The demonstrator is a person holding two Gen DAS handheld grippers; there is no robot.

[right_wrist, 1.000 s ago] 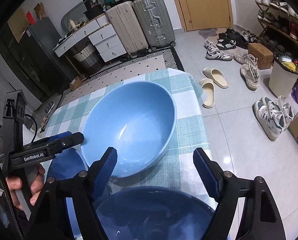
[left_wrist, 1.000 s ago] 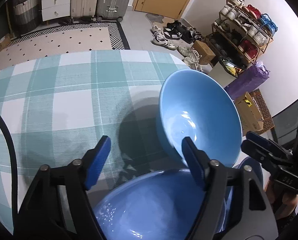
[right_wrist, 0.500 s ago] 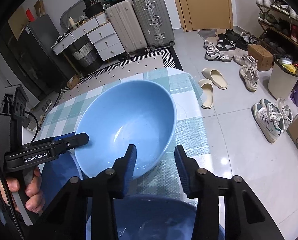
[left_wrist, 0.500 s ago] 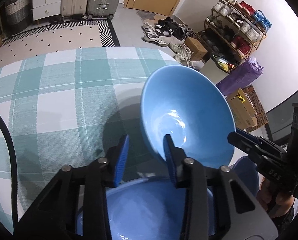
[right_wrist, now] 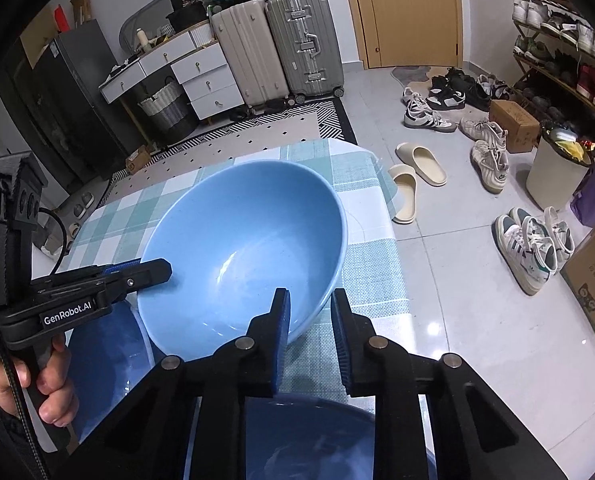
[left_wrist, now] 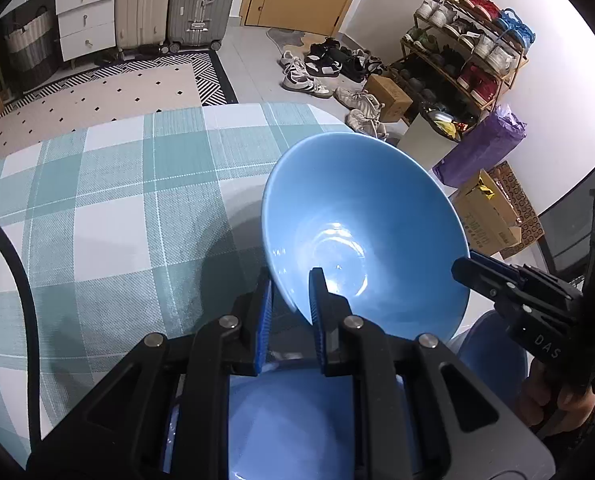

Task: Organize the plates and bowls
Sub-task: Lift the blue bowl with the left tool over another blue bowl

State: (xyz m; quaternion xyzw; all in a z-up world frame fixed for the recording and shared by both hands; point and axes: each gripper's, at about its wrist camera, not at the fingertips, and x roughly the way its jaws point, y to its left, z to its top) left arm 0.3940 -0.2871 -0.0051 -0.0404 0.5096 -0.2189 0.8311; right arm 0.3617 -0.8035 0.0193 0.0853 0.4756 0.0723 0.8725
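Observation:
A light blue bowl (left_wrist: pixel 357 208) sits tilted on the checked tablecloth (left_wrist: pixel 97 200), leaning toward me. My left gripper (left_wrist: pixel 291 276) is shut on its near rim, one pad inside and one outside. In the right wrist view the same bowl (right_wrist: pixel 249 220) has its right-hand rim between the pads of my right gripper (right_wrist: pixel 309 296), whose jaws are closing onto it. Each gripper shows in the other's view, clamped at the bowl's edge: the right gripper (left_wrist: pixel 463 266) and the left gripper (right_wrist: pixel 153 270). A darker blue bowl (left_wrist: pixel 297 420) lies under the left gripper.
Another dark blue dish (right_wrist: pixel 109 360) lies by the person's hand (right_wrist: pixel 53 380), and a dark blue bowl (right_wrist: pixel 309 440) under the right gripper. The table's edge (right_wrist: pixel 389 216) drops off to the right of the bowl. Shoes, a shoe rack (left_wrist: pixel 469 40) and suitcases (right_wrist: pixel 273 48) stand on the floor beyond.
Both grippers stood wide open a second ago and have closed around the light blue bowl's rim. The bowl has kept its tilt and barely shifted.

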